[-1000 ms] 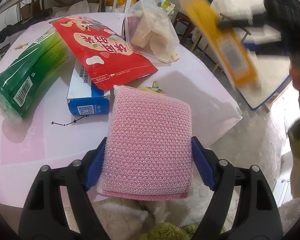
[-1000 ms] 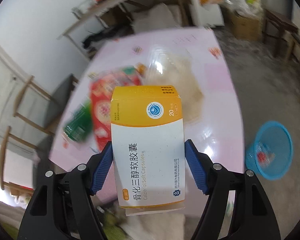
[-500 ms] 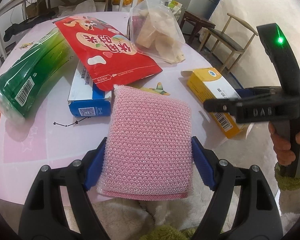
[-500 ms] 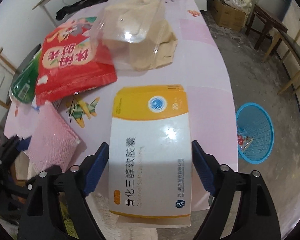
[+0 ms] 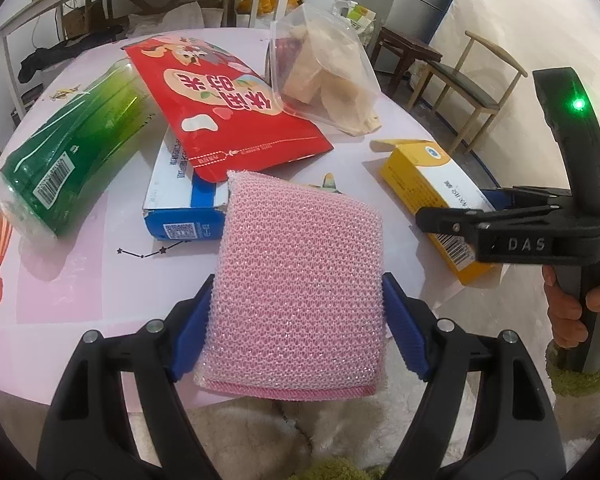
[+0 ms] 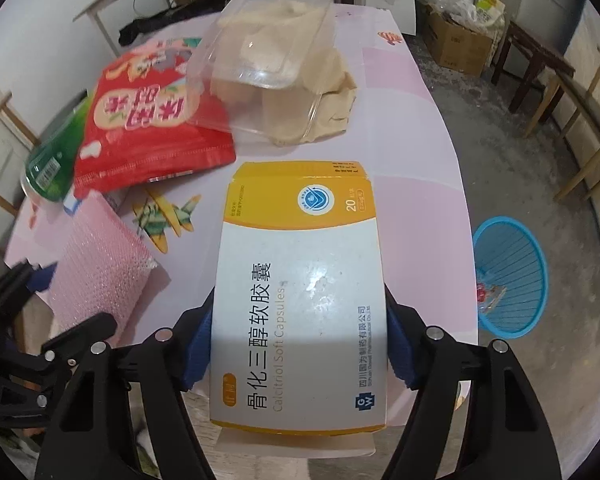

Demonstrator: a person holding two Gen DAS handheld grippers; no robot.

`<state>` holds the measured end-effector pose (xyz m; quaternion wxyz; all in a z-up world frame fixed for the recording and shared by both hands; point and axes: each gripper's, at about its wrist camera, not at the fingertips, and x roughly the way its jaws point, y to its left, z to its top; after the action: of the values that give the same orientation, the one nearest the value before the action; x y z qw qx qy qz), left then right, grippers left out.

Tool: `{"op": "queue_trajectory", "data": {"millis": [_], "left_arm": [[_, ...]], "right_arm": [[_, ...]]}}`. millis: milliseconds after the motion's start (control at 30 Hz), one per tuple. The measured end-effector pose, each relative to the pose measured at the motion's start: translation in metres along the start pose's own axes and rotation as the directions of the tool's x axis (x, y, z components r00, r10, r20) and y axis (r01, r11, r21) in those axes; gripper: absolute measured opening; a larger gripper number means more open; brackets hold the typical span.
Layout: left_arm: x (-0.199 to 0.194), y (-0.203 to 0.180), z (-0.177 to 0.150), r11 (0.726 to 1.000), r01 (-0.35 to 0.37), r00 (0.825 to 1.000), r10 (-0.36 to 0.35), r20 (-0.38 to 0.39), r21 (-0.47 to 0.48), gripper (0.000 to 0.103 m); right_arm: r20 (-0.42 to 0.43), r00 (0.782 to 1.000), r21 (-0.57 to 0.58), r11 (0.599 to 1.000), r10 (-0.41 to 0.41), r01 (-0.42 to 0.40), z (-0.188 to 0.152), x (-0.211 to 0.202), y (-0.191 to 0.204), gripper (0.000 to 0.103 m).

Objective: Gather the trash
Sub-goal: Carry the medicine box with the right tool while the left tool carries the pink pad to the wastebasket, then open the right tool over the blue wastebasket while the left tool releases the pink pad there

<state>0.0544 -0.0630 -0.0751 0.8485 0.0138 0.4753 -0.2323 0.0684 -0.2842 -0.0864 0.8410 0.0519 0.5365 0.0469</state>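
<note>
Two grippers here, one item in each. The left gripper [image 5: 298, 312] is clamped on one pink scrubber [image 5: 300, 280], blue pads pressed into both its sides, holding it over the near edge of the pink table [image 5: 80, 280]. The right gripper [image 6: 298, 344] has the yellow-and-white pill box [image 6: 300, 292] between its pads. Its jaws have just been closing in on the box, and both pads sit right against the box's sides. The far flap of the box is open. In the left view the box sits low at the table's right edge, looks like it's touching the top, but I can't be sure.

Loose stuff on the table, counted:
- one green bottle [image 5: 68, 160] lying on its side
- one red snack bag [image 5: 220, 116], lying across one blue-and-white box [image 5: 184, 216]
- one clear tub [image 6: 264, 64] tipped over some beige paper [image 6: 332, 104]

That's five things on the table plus the two being held. One blue basket [image 6: 508, 276] stands on the floor off the table's right side, with a bit of rubbish already in it. One hand [image 5: 572, 308] shows on the right gripper's handle.
</note>
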Motion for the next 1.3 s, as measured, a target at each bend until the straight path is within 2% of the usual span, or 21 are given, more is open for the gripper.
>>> {"op": "queue_trajectory", "data": {"millis": [133,333,433,533,600,667,700,733,833,933,967,1000,1067,1133,1200,1300], "left_arm": [[-0.01,-0.005,0.002,1.0,0.0,1.0,0.0,0.014,0.007,0.075],[-0.031,-0.028,0.018,0.998,0.031,0.998,-0.034,0.057,0.056,0.075],[-0.041,-0.047,0.033,0.992,0.062,0.994,-0.071,0.081,0.108,0.075],[-0.046,-0.076,0.062,0.979,0.12,0.987,-0.136,0.089,0.165,0.075],[-0.041,-0.1,0.089,0.96,0.209,0.974,-0.221,0.049,0.185,0.075],[-0.028,-0.13,0.115,0.938,0.277,0.959,-0.283,-0.003,0.209,0.075],[-0.022,-0.143,0.123,0.927,0.299,0.953,-0.302,-0.021,0.225,0.075],[-0.013,-0.158,0.133,0.918,0.314,0.949,-0.313,-0.044,0.243,0.075],[0.034,-0.213,0.162,0.885,0.37,0.928,-0.338,-0.156,0.282,0.075],[0.1,-0.262,0.18,0.881,0.386,0.908,-0.309,-0.285,0.274,0.076],[0.128,-0.279,0.184,0.882,0.384,0.899,-0.288,-0.331,0.273,0.076],[0.149,-0.292,0.186,0.885,0.382,0.891,-0.276,-0.361,0.267,0.076],[0.187,-0.311,0.191,0.884,0.39,0.873,-0.265,-0.409,0.259,0.077],[0.216,-0.328,0.199,0.882,0.395,0.863,-0.26,-0.434,0.257,0.079],[0.243,-0.341,0.201,0.882,0.39,0.861,-0.248,-0.444,0.264,0.084],[0.277,-0.348,0.206,0.895,0.367,0.861,-0.224,-0.457,0.253,0.084]], "right_arm": [[0.026,0.997,0.055,0.996,0.068,-0.069,-0.003,-0.008,-0.01,0.069],[0.128,0.983,0.131,0.98,0.133,-0.15,-0.011,-0.043,-0.035,0.069],[0.201,0.97,0.189,0.966,0.136,-0.174,-0.018,-0.067,-0.057,0.069],[0.294,0.949,0.286,0.937,0.112,-0.199,-0.03,-0.097,-0.094,0.069],[0.348,0.934,0.375,0.901,0.081,-0.218,-0.043,-0.113,-0.129,0.069],[0.379,0.924,0.48,0.842,0.052,-0.244,-0.057,-0.121,-0.168,0.069],[0.395,0.918,0.539,0.797,0.047,-0.272,-0.069,-0.122,-0.193,0.069],[0.4,0.916,0.57,0.77,0.044,-0.286,-0.075,-0.121,-0.206,0.069],[0.401,0.915,0.698,0.633,0.042,-0.335,-0.103,-0.103,-0.271,0.07],[0.389,0.918,0.763,0.531,0.077,-0.368,-0.118,-0.074,-0.312,0.07],[0.378,0.922,0.793,0.484,0.084,-0.369,-0.123,-0.059,-0.329,0.07],[0.371,0.924,0.808,0.461,0.088,-0.368,-0.124,-0.049,-0.34,0.07],[0.357,0.928,0.832,0.417,0.103,-0.366,-0.122,-0.026,-0.366,0.07],[0.348,0.931,0.847,0.389,0.11,-0.362,-0.115,-0.003,-0.389,0.077],[0.327,0.938,0.857,0.382,0.113,-0.345,-0.102,0.025,-0.414,0.084],[0.268,0.962,0.878,0.395,0.061,-0.27,-0.099,0.059,-0.439,0.087]]}}
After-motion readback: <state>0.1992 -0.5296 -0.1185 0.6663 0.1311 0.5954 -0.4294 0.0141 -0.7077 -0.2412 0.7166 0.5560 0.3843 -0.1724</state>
